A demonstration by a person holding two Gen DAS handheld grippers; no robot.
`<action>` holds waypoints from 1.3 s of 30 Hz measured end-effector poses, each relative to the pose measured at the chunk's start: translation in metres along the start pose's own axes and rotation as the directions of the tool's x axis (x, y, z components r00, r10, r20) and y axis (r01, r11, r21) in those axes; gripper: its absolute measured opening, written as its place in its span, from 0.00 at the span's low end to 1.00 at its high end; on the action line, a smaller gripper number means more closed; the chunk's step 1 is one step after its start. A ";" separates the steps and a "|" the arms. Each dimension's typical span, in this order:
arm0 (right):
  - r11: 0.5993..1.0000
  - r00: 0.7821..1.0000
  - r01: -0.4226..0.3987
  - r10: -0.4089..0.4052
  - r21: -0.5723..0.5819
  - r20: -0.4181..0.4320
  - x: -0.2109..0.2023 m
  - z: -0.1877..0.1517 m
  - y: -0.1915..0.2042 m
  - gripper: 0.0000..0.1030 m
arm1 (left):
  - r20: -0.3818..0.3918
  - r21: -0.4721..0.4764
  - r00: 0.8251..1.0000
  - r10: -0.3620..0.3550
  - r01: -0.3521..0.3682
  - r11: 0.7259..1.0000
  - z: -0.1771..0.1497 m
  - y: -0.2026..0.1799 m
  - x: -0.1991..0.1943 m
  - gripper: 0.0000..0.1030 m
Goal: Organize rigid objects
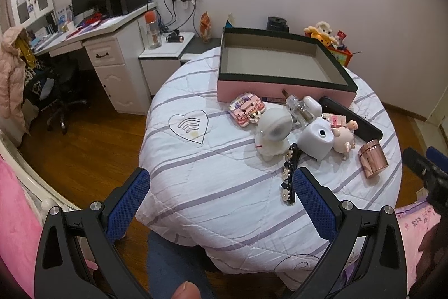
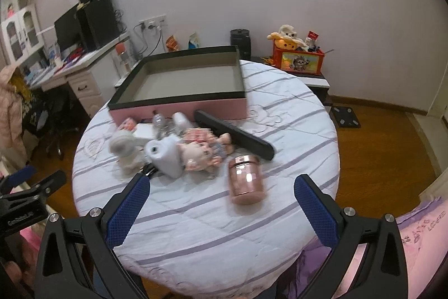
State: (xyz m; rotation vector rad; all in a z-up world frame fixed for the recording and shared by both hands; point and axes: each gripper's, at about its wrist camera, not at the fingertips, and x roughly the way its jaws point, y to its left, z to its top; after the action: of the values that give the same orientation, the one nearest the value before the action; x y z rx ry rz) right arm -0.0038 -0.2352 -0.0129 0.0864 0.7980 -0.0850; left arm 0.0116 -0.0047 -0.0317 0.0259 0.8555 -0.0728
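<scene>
The left gripper [image 1: 221, 188] hung over the near edge of the round table [image 1: 224, 209] with its jaws spread wide and nothing between them. Ahead, the box [image 1: 282, 74] sat empty at the far side, and the clutter lay packed just before it: block toy [image 1: 246, 108], white camera [image 1: 273, 132], hair clip [image 1: 288, 173], bottle [image 1: 299, 109], humidifier [image 1: 316, 139], pig [image 1: 344, 138], black case [image 1: 352, 116] and pink jar [image 1: 373, 159]. Because most of these touched or overlapped, a reach for one would likely have nudged its neighbours; the camera looked top-heavy and could have tipped. The soft quilt might also have let fingers snag. The right gripper [image 2: 221, 191] was likewise open and empty, nearest the jar [image 2: 246, 180], which lay on its side and could have rolled off the edge if pushed rather than clamped.
</scene>
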 end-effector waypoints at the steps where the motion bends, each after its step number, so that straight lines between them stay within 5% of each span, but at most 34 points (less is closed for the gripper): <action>1: 1.000 1.000 0.013 -0.013 -0.006 -0.004 0.005 0.001 -0.006 1.00 | -0.003 -0.002 1.000 -0.002 0.002 1.000 0.001 0.000 0.002 1.00; 16: 0.997 0.986 0.025 -0.037 -0.076 -0.160 0.070 -0.001 -0.020 0.97 | -0.051 0.019 0.999 -0.001 0.001 1.000 0.010 -0.021 0.047 1.00; 26: 0.996 0.981 0.034 -0.048 -0.078 -0.190 0.093 -0.004 -0.025 0.96 | -0.080 0.023 0.997 -0.005 0.007 1.000 0.008 -0.023 0.064 1.00; 39: 0.997 0.978 0.034 -0.048 -0.072 -0.204 0.113 -0.006 -0.027 0.75 | -0.103 0.006 0.992 -0.070 0.071 0.997 0.010 -0.035 0.098 1.00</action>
State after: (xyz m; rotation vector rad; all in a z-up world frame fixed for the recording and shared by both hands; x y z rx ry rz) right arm 0.0675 -0.2660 -0.0992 0.0138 1.0089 -0.0885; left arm 0.0809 -0.0458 -0.0991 0.0082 0.9588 -0.1423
